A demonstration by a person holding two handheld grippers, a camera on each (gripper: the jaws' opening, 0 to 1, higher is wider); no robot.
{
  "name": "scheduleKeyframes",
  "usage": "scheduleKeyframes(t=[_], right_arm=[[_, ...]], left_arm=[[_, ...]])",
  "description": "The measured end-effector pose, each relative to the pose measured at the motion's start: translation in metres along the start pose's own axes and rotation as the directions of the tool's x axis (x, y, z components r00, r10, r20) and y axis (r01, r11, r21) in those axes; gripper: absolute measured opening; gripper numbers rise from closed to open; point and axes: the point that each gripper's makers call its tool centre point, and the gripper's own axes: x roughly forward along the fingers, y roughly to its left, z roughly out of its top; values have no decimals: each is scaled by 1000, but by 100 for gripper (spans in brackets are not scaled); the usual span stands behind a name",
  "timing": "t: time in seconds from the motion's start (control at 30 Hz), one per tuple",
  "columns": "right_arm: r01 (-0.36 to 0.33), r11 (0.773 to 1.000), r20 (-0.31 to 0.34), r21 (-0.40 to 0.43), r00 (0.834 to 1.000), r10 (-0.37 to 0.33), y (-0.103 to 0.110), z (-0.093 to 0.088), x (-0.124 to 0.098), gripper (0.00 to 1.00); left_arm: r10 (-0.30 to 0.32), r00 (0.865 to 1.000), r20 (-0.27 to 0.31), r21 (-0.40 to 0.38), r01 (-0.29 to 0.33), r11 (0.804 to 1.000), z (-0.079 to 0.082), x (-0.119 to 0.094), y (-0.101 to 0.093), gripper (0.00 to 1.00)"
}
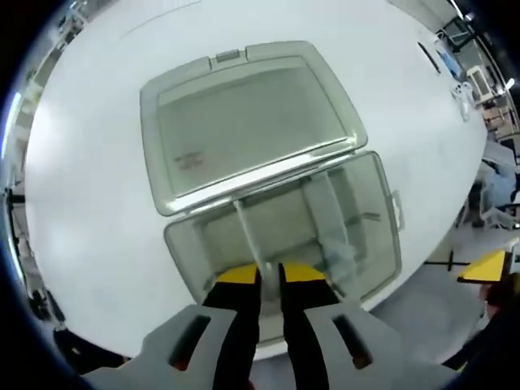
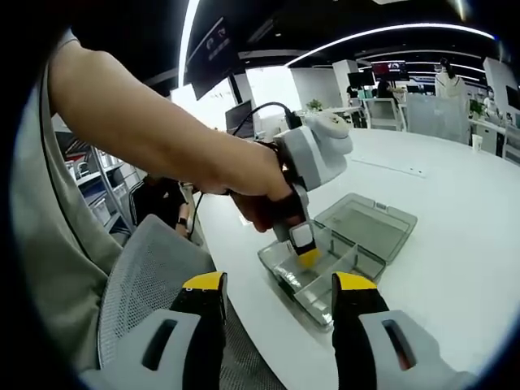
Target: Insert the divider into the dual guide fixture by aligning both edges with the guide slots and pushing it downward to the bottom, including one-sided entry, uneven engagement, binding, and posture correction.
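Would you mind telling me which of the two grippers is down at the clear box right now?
The left gripper, held in the person's hand, reaches into the open clear box. The right gripper hangs back with its fingers spread wide.

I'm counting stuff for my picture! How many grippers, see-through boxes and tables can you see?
Grippers: 2, the left gripper and the right gripper
See-through boxes: 1, the clear box with its lid open
Tables: 1, the white table
Total: 4

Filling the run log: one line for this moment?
left hand-held gripper: shut on divider | box: lid open | right hand-held gripper: open, apart
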Motion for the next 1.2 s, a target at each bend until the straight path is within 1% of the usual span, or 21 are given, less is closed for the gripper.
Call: scheduleKeyframes(t=[0.3,0.53,0.73,0.93,1.2], right_arm=[[-6,1000,-1,-7,1000,6,3,2,1,49],[-9,1000,-4,-14,1000,9,5,3,1,49],[-10,1000,-4,-14,1000,9,6,3,1,49],[-10,1000,-6,-15,1000,10,7,2,2,49],[-7,1000,-7,-13,1000,7,6,2,1,48]], left_arm=[[-44,999,19,-10,44,999,-5,-7,-5,7],[-73,997,33,-36,74,997,-8,-9,-6,6],[-72,997,34,-42,73,996,-9,-8,-7,5],[-61,998,16,-65,62,996,-9,-8,-7,3],[-40,999,-5,-63,39,997,-11,-6,-9,1]])
